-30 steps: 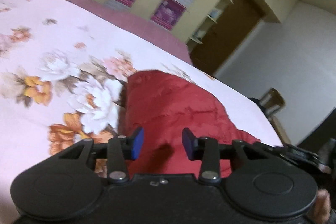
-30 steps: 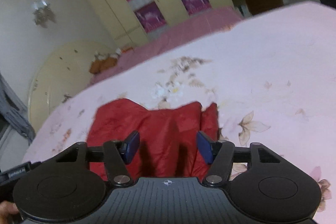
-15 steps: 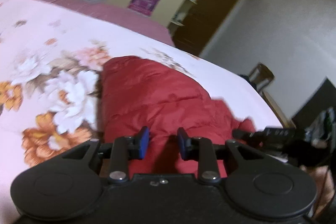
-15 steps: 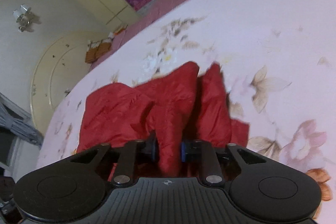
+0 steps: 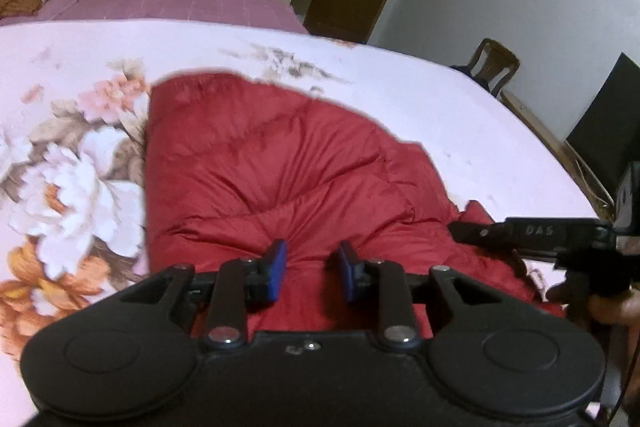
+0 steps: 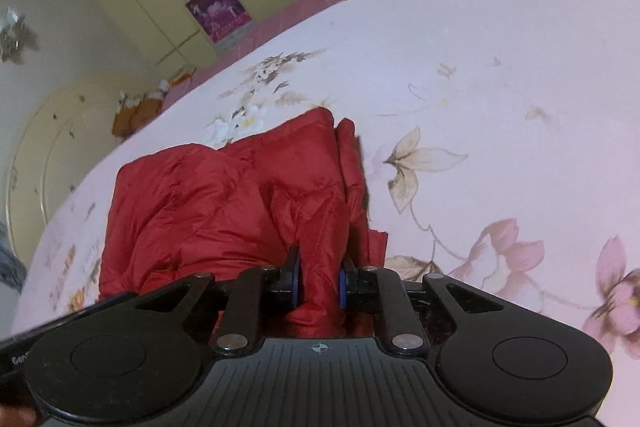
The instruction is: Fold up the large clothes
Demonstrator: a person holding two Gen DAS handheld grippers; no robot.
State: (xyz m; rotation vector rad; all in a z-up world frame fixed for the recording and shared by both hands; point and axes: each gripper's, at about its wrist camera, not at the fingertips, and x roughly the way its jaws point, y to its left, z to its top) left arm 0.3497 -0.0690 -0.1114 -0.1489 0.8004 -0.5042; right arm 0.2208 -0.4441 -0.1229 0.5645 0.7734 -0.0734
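Right wrist view: your right gripper point(image 6: 318, 285), jaws clamped on a raised fold of the red jacket point(image 6: 224, 203), which lies bunched on the floral bedsheet point(image 6: 500, 75). Left wrist view: your left gripper point(image 5: 311, 271), jaws apart, nothing between them, just above the jacket's near edge.

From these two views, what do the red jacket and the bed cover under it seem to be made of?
The red jacket looks like thin synthetic shell fabric, perhaps nylon, over padding: it has a slight sheen, stitched puffy panels and fine crinkles where the right gripper pinches it. The bed cover looks like matte woven cloth, probably cotton or a blend, printed with flowers; it lies flat.
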